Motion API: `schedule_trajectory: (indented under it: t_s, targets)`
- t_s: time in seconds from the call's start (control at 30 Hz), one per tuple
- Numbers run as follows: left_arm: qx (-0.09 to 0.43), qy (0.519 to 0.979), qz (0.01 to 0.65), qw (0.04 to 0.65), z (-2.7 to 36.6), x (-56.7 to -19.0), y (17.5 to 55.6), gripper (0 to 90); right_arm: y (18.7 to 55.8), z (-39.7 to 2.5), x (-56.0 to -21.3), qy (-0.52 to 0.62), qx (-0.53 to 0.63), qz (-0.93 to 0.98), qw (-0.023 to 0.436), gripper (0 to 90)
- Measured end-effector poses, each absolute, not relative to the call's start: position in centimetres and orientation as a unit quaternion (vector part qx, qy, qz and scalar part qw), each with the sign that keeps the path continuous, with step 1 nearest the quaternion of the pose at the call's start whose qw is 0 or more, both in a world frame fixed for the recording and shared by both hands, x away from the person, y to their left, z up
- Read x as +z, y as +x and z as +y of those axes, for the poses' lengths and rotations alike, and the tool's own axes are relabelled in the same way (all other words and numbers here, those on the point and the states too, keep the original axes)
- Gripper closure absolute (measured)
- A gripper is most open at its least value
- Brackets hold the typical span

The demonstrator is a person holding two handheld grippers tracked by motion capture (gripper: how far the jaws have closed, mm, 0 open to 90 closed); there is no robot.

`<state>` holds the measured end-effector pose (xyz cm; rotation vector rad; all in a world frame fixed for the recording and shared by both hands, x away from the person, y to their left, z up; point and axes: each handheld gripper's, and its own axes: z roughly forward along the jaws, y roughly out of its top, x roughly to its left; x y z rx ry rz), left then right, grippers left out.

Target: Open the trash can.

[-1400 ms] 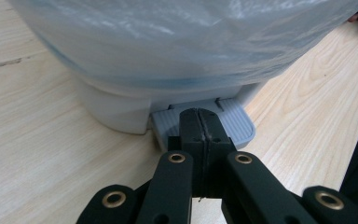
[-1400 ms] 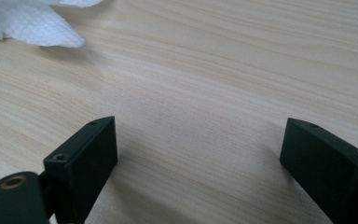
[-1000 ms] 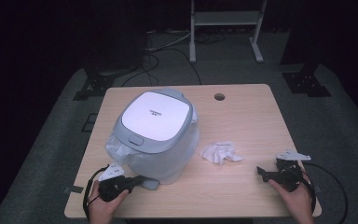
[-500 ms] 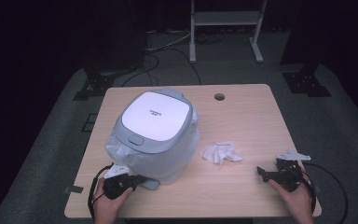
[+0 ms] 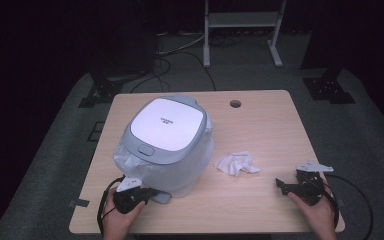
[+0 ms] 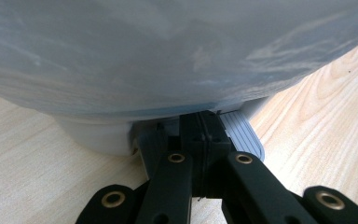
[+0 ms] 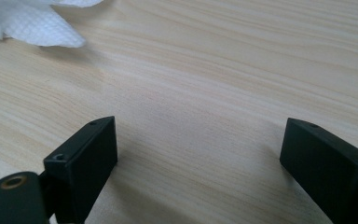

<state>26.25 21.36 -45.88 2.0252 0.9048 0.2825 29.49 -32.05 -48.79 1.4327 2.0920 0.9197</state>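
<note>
- While my left hand-held gripper [image 5: 152,192] sits at the near edge of the worktop [image 5: 260,125], around seven o'clock, its jaws are pressed together at the foot pedal [image 6: 240,133] of the bin [image 5: 167,142]; in the left gripper view they look closed with nothing clamped between them, their tips against or just under the ribbed grey pedal.
- At about five o'clock my right hand-held gripper [image 5: 280,184] rests low over bare wood, its jaws standing wide apart and holding nothing.
- Ahead of that gripper, toward the centre of the worktop, lies the crumpled tissue [image 5: 237,163], untouched and well apart from both jaws; its edge shows at eleven o'clock in the right gripper view [image 7: 32,21].
- Farther on, at roughly ten o'clock from the centre, the bin stands upright with its white lid [image 5: 166,124] down flat and its plastic liner [image 5: 200,165] bulging round the body.
- My judgement: the job is barely begun. The pedal is reached but the lid is not yet raised, the tissue is not yet picked up, and dropping it inside is still to come.
</note>
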Motion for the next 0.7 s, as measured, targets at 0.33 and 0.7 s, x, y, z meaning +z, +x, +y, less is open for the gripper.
schedule_trajectory:
  t_s: [0.33, 0.7]
  targets:
    - [0.126, 0.82, 0.361, 0.426, 21.21, -45.91, 26.18, 90.0, 29.49, -32.05, -48.79, 0.518, 0.333, 0.757, 0.22, 9.7]
    - [0.125, 0.816, 0.364, 0.431, 21.17, -46.07, 26.18, 90.0, 29.49, -32.05, -48.79, 0.518, 0.333, 0.757, 0.22, 9.7]
